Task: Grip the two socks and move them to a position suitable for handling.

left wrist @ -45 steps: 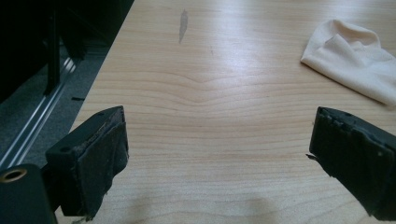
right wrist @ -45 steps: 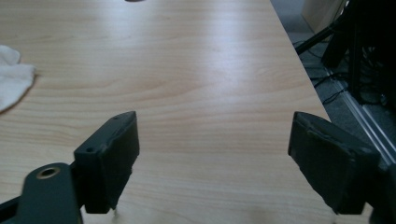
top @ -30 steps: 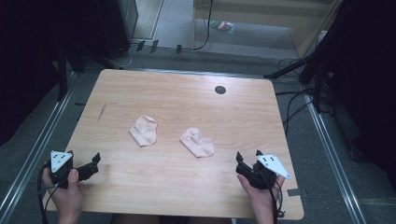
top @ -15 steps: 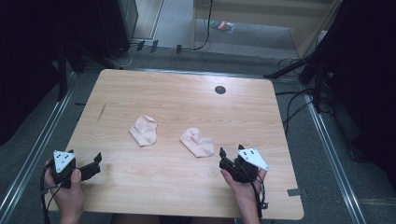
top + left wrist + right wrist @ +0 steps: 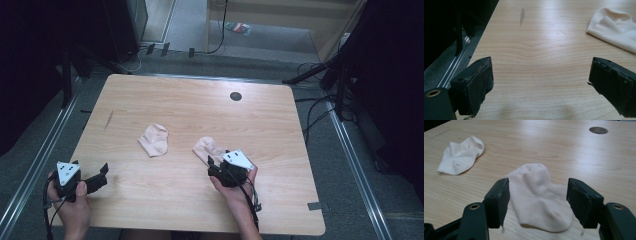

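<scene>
R hand-held gripper (image 5: 214, 162) now at sock (image 5: 207, 148)

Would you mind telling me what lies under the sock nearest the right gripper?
The sock lies flat on the bare wooden table, between the right gripper's open jaws. Nothing pokes out from under it; whatever its folds cover stays hidden.

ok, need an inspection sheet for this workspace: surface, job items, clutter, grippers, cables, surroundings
Surface: wooden table, dark round port, a dark streak.
Job's things: near sock lies flat; far sock apart from it.
Clutter: nothing seen.
Grippers: right gripper straddles the near sock, jaws just closing, pads not yet pressing; left gripper open over bare wood.
Cables: black leads on floor.
Surroundings: metal rails, dark stands.
</scene>
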`<state>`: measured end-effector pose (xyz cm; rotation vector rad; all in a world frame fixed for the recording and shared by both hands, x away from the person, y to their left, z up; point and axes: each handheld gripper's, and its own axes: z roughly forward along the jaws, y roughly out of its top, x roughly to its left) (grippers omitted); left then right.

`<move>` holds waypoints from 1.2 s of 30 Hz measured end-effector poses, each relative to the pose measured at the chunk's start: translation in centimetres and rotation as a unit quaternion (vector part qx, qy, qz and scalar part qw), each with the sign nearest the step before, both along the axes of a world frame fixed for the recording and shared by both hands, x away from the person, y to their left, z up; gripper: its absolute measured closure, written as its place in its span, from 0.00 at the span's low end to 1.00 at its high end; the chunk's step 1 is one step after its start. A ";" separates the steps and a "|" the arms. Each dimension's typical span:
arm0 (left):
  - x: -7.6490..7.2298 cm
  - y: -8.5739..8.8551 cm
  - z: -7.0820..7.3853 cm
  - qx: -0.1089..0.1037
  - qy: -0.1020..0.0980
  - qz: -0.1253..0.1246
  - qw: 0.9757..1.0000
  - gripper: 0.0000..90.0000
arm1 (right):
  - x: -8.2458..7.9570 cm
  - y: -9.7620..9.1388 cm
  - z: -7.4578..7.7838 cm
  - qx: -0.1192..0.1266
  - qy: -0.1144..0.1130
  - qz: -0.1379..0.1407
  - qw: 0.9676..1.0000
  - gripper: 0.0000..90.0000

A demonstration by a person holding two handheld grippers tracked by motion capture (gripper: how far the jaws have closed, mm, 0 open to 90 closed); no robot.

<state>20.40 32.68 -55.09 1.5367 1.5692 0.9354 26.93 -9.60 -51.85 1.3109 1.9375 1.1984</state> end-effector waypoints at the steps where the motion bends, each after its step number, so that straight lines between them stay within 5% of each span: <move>1: 0.0 0.0 0.0 0.000 -0.003 0.000 1.000 0.06 | 0.3 0.8 -0.2 -0.006 0.006 0.006 1.000 0.40; 6: 0.1 0.0 0.0 0.000 0.004 -0.003 1.000 0.06 | 1.3 2.2 -0.8 -0.021 0.020 0.024 0.999 0.42; 10: 0.2 0.0 0.0 0.000 0.009 -0.004 1.000 0.06 | 2.5 2.8 -2.2 -0.035 0.057 0.015 0.998 0.49; 12: 0.3 0.0 0.0 -0.001 0.012 -0.003 1.000 0.06 | 3.1 2.9 -3.1 -0.044 0.085 0.007 0.995 0.61; 14: 0.4 0.0 0.0 0.000 0.016 -0.004 1.000 0.06 | 3.1 2.9 -3.0 -0.044 0.085 0.006 0.995 0.69; 15: 0.4 0.0 0.0 0.002 0.017 -0.004 1.000 0.06 | 3.0 2.7 -3.0 -0.047 0.084 0.002 0.995 0.90; 17: 0.3 -0.2 0.0 0.012 0.016 -0.004 1.000 0.06 | 3.0 2.4 -3.0 -0.046 0.081 0.000 0.996 0.95; 24: 0.2 -1.0 0.1 0.037 0.021 -0.002 0.999 0.06 | 1.4 1.0 -1.4 -0.020 0.047 0.002 0.999 0.95; 28: 0.0 -2.4 0.5 -0.001 0.009 -0.021 1.000 0.06 | -0.6 0.5 0.3 -0.010 0.027 0.014 0.999 0.95; 33: -0.2 -6.2 1.3 -0.016 0.005 -0.076 0.997 0.06 | -3.7 0.7 2.1 0.010 0.011 0.022 1.000 0.95; 35: -0.6 -8.8 1.8 -0.012 0.002 -0.118 0.993 0.06 | -4.6 1.0 2.3 0.018 0.013 0.029 0.999 0.95; 36: -0.6 -8.8 1.8 -0.012 0.002 -0.118 0.993 0.06 | -4.6 1.0 2.3 0.018 0.013 0.029 0.999 0.95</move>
